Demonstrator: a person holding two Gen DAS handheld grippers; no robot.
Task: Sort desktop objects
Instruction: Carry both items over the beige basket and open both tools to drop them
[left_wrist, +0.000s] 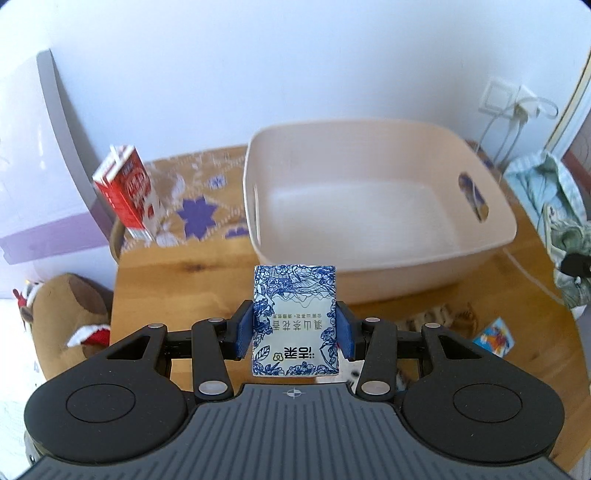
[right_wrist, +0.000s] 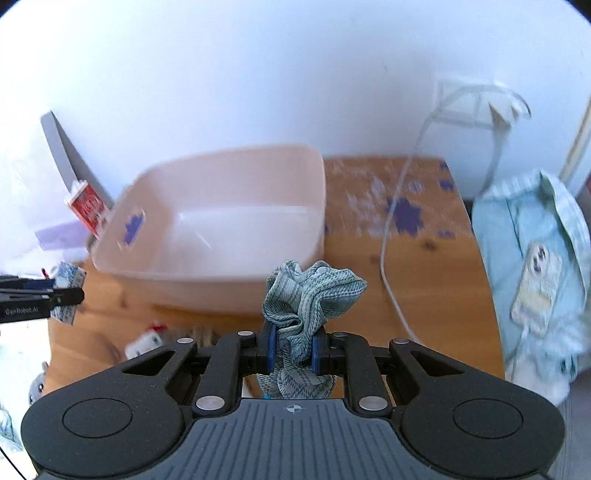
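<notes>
I take the pale tub (left_wrist: 369, 266) as my landmark on the worktop (left_wrist: 184, 266). My left gripper (left_wrist: 295, 328) is clamped on a blue-and-white tissue pack (left_wrist: 294, 317), held just short of the tub's near wall and off the worktop; its far edge overlaps the tub's rim in my left wrist view. The pack sits square between the blue pads (left_wrist: 243, 330), which press its two long sides about midway along, so most of it sticks out ahead of the gripper toward the tub. I judge it light and soft, with a slick film wrapper that could slide if I squeeze too little and crumple if I squeeze too hard; the side-on hold at its middle looks sensible

My right gripper (right_wrist: 293, 350) is closed on a bunched teal checked cloth (right_wrist: 310, 295), also just in front of the tub's near wall, toward its right corner. The cloth is limp and light, bulging above the pads and hanging a little below them; a pinch through the thick bunch should keep it, though loose folds may snag on the rim

A red carton (left_wrist: 127, 192) stands left of the tub, a white cable (right_wrist: 391, 266) trails to its right, and the tub itself looks empty
</notes>
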